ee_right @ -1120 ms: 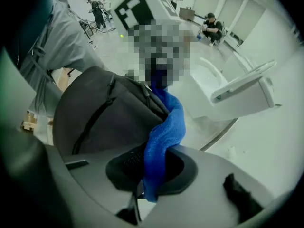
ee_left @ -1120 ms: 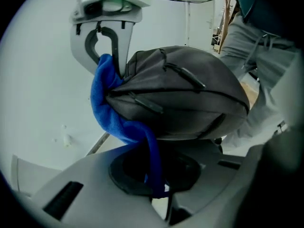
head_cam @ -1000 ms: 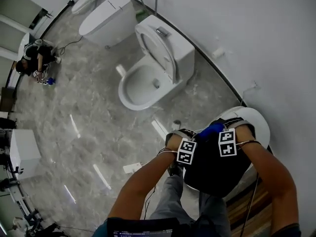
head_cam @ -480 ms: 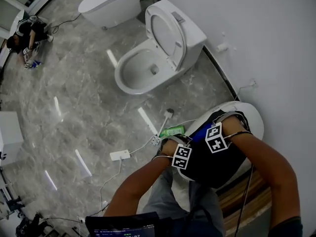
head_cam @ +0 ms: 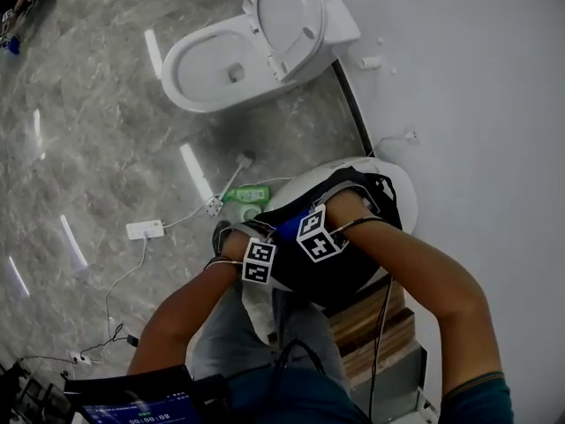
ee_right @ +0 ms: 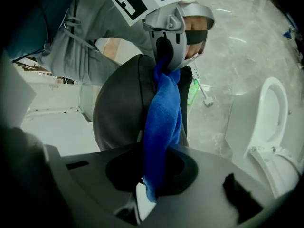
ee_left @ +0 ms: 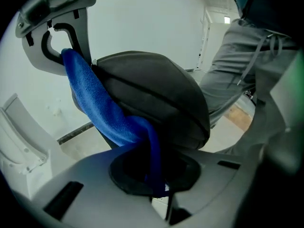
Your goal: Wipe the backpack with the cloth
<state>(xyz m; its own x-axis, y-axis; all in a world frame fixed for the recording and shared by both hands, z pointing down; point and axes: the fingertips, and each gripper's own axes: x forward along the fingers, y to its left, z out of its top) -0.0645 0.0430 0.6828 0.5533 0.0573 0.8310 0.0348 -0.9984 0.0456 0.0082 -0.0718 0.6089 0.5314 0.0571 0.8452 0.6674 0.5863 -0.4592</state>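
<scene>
A black backpack (head_cam: 353,254) rests on a white rounded seat (head_cam: 402,193) by the wall. A blue cloth (head_cam: 290,227) is stretched across its top between both grippers. My left gripper (head_cam: 259,261) is shut on one end of the cloth (ee_left: 99,108), and the backpack (ee_left: 156,94) bulges just behind it. My right gripper (head_cam: 320,235) is shut on the other end of the cloth (ee_right: 164,113), which lies against the backpack (ee_right: 118,108). Each gripper view shows the opposite gripper: the right gripper (ee_left: 57,37) and the left gripper (ee_right: 173,32).
An open white toilet (head_cam: 238,51) stands on the grey marble floor further away. A green bottle (head_cam: 247,194), a white power strip (head_cam: 144,229) and cables lie on the floor to the left. Wooden steps (head_cam: 371,321) sit below the backpack. The white wall runs along the right.
The head view has swung, so the toilet sits higher in frame and the backpack further left. Both grippers stay close together on the backpack, with the cloth still between them.
</scene>
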